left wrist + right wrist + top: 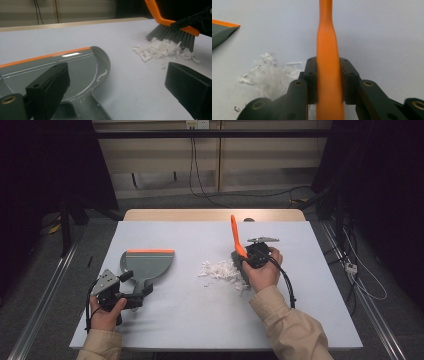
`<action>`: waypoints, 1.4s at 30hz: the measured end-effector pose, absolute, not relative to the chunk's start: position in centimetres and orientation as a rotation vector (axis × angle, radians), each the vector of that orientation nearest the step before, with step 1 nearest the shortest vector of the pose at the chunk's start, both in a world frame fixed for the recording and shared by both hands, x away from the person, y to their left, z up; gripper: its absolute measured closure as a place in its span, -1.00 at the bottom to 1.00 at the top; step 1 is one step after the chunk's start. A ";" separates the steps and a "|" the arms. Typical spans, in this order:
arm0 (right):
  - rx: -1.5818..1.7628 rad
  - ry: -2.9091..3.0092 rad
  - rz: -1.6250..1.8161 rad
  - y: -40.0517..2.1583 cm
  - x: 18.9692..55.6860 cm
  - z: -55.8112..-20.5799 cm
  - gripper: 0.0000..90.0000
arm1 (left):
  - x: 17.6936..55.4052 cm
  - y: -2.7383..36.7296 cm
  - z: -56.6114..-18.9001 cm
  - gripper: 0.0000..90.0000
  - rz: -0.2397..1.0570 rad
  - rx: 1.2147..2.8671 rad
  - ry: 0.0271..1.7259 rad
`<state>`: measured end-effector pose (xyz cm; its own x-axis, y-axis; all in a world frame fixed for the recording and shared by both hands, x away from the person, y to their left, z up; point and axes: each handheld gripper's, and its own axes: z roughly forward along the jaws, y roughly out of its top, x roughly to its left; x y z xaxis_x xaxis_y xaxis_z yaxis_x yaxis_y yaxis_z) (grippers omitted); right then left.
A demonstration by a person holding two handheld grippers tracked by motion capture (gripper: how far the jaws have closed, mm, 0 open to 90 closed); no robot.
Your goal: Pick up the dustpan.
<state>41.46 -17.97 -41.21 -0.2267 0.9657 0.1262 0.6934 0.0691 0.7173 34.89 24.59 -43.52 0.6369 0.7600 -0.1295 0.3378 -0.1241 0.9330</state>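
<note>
A grey dustpan [150, 261] with an orange lip lies left of centre on the mat. Its stub handle [86, 107] reaches back between the jaws of my left gripper [136, 284], which stands open [117, 87], with the handle nearer the left jaw. A heap of white paper shreds [219, 269] lies mid-table. My right gripper [248, 256] is shut on the orange handle [328, 75] of a hand brush [235, 234]. Its dark bristles [172, 35] rest against the right side of the shreds [160, 48]. The shreds [265, 75] lie to the left below the right gripper [329, 80].
A pale blue-grey mat [200, 320] covers the table, with a wooden strip [215, 214] at the far edge. Cables trail on the floor at the back and right [360, 280]. Bare mat separates the dustpan from the shreds.
</note>
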 end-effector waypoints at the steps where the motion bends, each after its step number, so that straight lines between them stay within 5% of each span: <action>1: 1.643 1.975 0.968 -17.7 41.8 -41.2 0.60 | 34.9 24.6 -43.5 -0.88 0.463 1.718 0.902; 10: 1.593 1.992 0.973 -17.0 43.2 -40.6 0.60 | 34.9 24.7 -43.6 -0.88 0.462 1.715 0.909; 22: 1.587 1.974 0.956 -20.1 41.0 -38.8 0.60 | 35.0 24.6 -43.6 -0.88 0.467 1.715 0.911; 31: 1.632 1.986 0.917 -21.3 39.2 -40.8 0.59 | 34.9 24.5 -43.5 -0.88 0.470 1.724 0.905; 42: 1.600 1.962 0.967 -18.3 39.2 -41.3 0.59 | 34.9 24.4 -43.6 -0.88 0.466 1.721 0.910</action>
